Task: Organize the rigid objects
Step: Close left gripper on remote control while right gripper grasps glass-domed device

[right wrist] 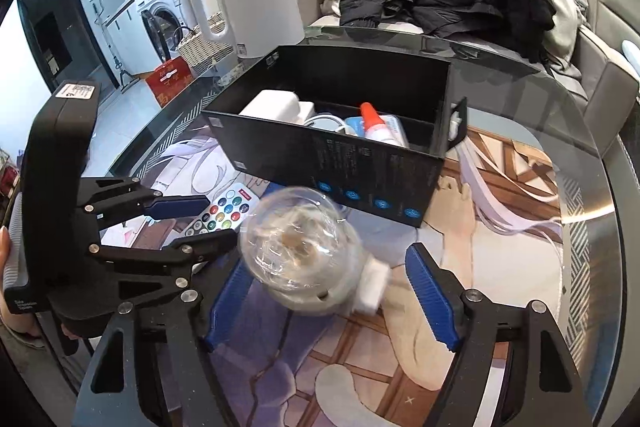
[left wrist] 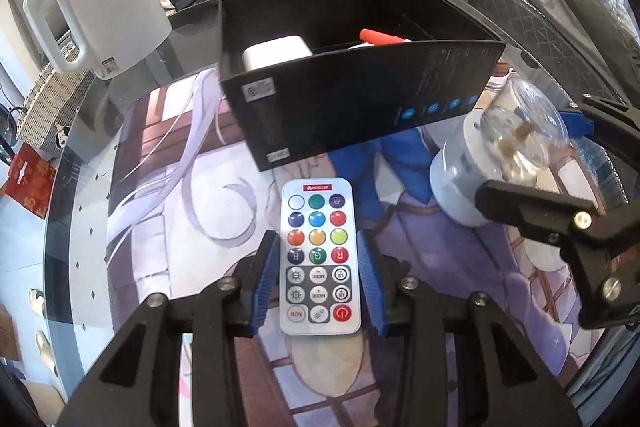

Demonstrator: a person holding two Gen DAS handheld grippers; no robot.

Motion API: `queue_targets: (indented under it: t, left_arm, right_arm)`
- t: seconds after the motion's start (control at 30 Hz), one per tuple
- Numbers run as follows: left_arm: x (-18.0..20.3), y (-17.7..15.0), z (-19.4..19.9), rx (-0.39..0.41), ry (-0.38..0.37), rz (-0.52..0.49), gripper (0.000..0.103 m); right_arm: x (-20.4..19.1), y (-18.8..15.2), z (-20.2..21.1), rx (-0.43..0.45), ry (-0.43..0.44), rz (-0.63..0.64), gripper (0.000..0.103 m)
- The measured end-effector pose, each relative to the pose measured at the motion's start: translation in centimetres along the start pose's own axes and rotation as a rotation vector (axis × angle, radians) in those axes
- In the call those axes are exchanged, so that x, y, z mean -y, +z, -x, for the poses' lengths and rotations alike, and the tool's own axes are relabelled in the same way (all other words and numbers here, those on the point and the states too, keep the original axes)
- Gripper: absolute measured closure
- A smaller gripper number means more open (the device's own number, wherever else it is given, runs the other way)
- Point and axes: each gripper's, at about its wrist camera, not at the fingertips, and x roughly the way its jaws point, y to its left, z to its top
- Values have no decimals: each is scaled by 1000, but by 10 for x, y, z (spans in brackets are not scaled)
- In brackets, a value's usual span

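Left tool [left wrist: 318,281] is clamped on the remote [left wrist: 319,255], whose long axis points at the black box [left wrist: 360,99] directly ahead. Right tool [right wrist: 332,301] stands apart around the snow globe [right wrist: 308,251], pads not touching it, mid-tabletop [right wrist: 592,227].

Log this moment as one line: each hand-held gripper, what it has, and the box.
left hand-held gripper: shut on remote | right hand-held gripper: open around snow globe | black box: open, holds items
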Motion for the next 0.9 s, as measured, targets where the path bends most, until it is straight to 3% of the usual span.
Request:
queue_targets:
  t: [0.33, 0.43, 0.53, 0.63, 0.8, 0.83, 0.9]
  left_arm:
    - [-8, -7, 4, -9, -7, 12, 65]
    - [-10, -9, 4, -7, -5, 14, 60]
    - [-11, -9, 3, 2, 33, 17, 47]
    - [-14, -6, 0, 4, 22, 29, 45]
    - [-16, -4, -1, -3, -9, 39, 57]
    - [-14, -4, 0, -3, -12, 30, 64]
    - [-10, -4, 1, -5, -9, 21, 65]
  right_arm:
    - [-12, -7, -2, -62, 57, 7, 25]
    - [-19, -14, 1, -89, 82, -4, 25]
    - [-25, -14, 3, -41, 11, 39, 25]
    - [-22, -9, -5, -28, -40, 49, 25]
    - [-20, -3, -20, -27, -59, 38, 39]
    - [-19, -3, -20, -23, -60, 38, 39]
    - [-18, -1, -21, -23, -56, 22, 39]
